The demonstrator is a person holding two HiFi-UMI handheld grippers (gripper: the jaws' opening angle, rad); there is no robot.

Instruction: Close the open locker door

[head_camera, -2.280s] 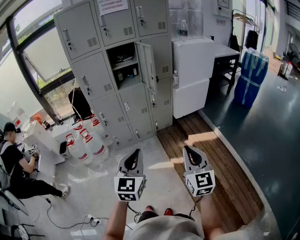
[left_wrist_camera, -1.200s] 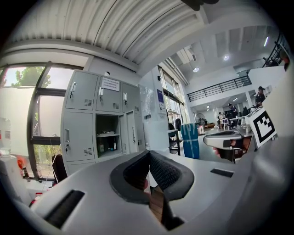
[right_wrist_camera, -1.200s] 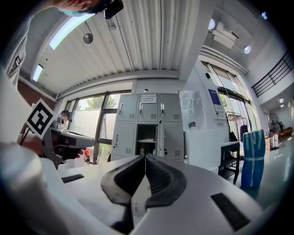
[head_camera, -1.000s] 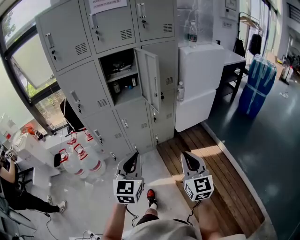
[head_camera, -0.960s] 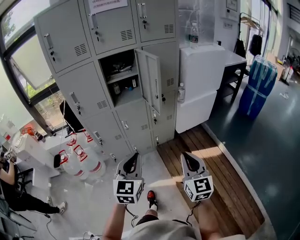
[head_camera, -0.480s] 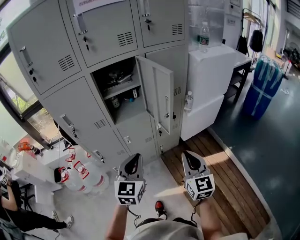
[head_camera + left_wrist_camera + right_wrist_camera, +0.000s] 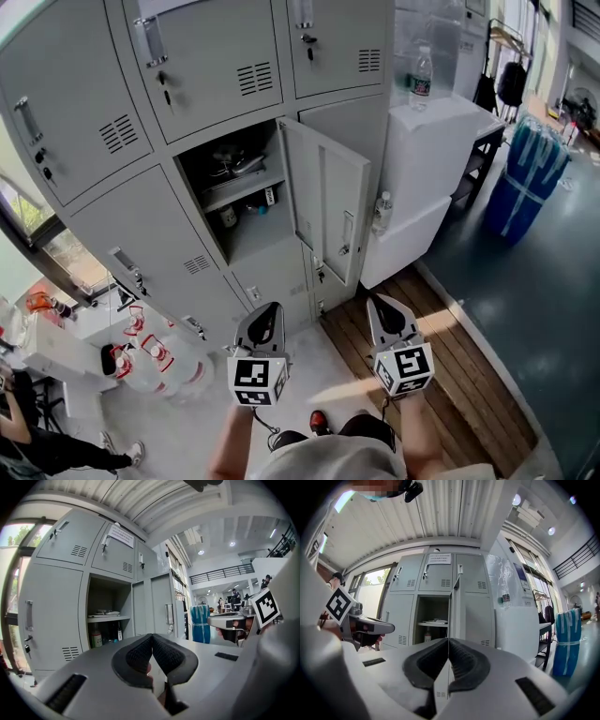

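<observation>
Left claw [image 7: 268, 317] and right claw [image 7: 385, 309], both pressed together, hung low in frame, well apart from the grey metal locker door [image 7: 328, 208] — wide open, closing not yet begun.

A white cabinet [image 7: 427, 159] stands at upper right with a water bottle [image 7: 421, 73] upright on its top. A second bottle [image 7: 382, 211] shows lower down, at its left edge. Right of the cabinet are a table [image 7: 487, 127] and a blue wrapped bundle [image 7: 530, 173] on the dark floor [image 7: 534, 319]. Wooden planks [image 7: 441, 366] run below the cabinet. At lower left, red-capped jugs [image 7: 155, 361] stand together, with a person [image 7: 42, 450] in the corner beyond.
</observation>
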